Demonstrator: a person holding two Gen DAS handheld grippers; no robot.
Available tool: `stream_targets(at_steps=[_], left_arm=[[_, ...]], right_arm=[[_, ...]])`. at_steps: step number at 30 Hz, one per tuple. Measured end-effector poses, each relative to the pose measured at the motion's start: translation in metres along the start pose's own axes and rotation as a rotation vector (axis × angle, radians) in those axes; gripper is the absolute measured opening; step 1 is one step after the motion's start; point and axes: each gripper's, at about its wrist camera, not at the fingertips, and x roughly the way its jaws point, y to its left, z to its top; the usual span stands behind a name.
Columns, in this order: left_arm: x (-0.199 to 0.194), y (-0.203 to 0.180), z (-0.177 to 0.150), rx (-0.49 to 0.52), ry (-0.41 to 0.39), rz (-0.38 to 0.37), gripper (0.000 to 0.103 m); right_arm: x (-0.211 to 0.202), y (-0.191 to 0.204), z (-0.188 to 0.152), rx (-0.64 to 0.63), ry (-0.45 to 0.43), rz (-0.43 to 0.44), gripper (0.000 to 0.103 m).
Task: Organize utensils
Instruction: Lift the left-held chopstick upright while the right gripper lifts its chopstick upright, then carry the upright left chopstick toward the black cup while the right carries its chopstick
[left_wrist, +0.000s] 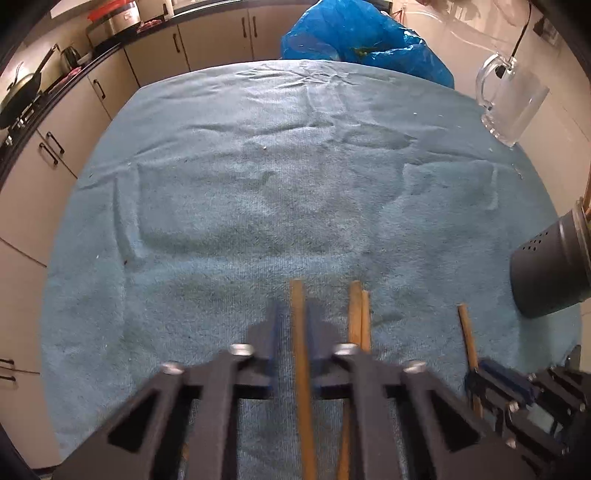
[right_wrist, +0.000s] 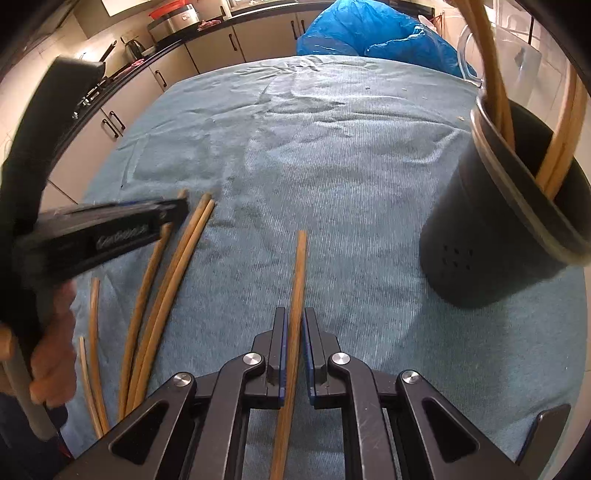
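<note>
In the left wrist view my left gripper (left_wrist: 295, 317) is shut on a wooden chopstick (left_wrist: 298, 332) that lies on the blue towel (left_wrist: 258, 192). Two more chopsticks (left_wrist: 358, 317) lie just right of it. My right gripper (right_wrist: 294, 325) is shut on another chopstick (right_wrist: 300, 273), which points away along the towel. The right wrist view shows the left gripper (right_wrist: 177, 212) from the side, tips down among several loose chopsticks (right_wrist: 177, 266). A dark perforated holder (right_wrist: 498, 221) stands at the right with several chopsticks (right_wrist: 495, 74) upright in it.
A clear glass mug (left_wrist: 509, 99) stands at the far right edge of the towel. A blue plastic bag (left_wrist: 362, 37) lies beyond the table's far edge. Kitchen cabinets (left_wrist: 74, 122) run along the left. A hand (right_wrist: 55, 350) grips the left tool's handle.
</note>
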Motion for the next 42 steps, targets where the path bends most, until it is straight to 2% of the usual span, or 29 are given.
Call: stream_targets(at_steps=[7, 9, 11, 13, 16, 20, 23, 25, 30, 42], left_arm=[[-0.002, 0.009, -0.005, -0.025, -0.004, -0.044, 0.007], [-0.005, 0.012, -0.004, -0.038, -0.011, -0.083, 0.007], [-0.018, 0.015, -0.007, -0.047, -0.054, -0.113, 0.007], [-0.037, 0.019, -0.011, -0.056, -0.11, -0.131, 0.007], [-0.078, 0.026, -0.02, -0.072, -0.222, -0.152, 0.007], [-0.136, 0.029, -0.041, -0.085, -0.383, -0.155, 0.007], [-0.167, 0.028, -0.061, -0.084, -0.463, -0.143, 0.007], [-0.178, 0.027, -0.073, -0.086, -0.485, -0.138, 0.007], [-0.203, 0.021, -0.098, -0.078, -0.533, -0.114, 0.007], [-0.235, 0.012, -0.113, -0.076, -0.571, -0.143, 0.007]], right_arm=[[0.012, 0.02, 0.019, -0.102, 0.017, -0.09, 0.008], [0.014, 0.021, 0.025, -0.108, 0.02, -0.075, 0.007], [0.009, 0.017, 0.027, -0.077, 0.003, -0.027, 0.007], [-0.005, 0.017, 0.025, -0.072, -0.051, -0.001, 0.007], [-0.043, 0.022, 0.016, -0.082, -0.195, 0.048, 0.007], [-0.112, 0.039, -0.013, -0.152, -0.47, 0.09, 0.007], [-0.148, 0.047, -0.044, -0.189, -0.641, 0.089, 0.007], [-0.161, 0.051, -0.061, -0.207, -0.7, 0.076, 0.007], [-0.176, 0.049, -0.089, -0.197, -0.77, 0.08, 0.007], [-0.21, 0.038, -0.116, -0.157, -0.852, 0.087, 0.007]])
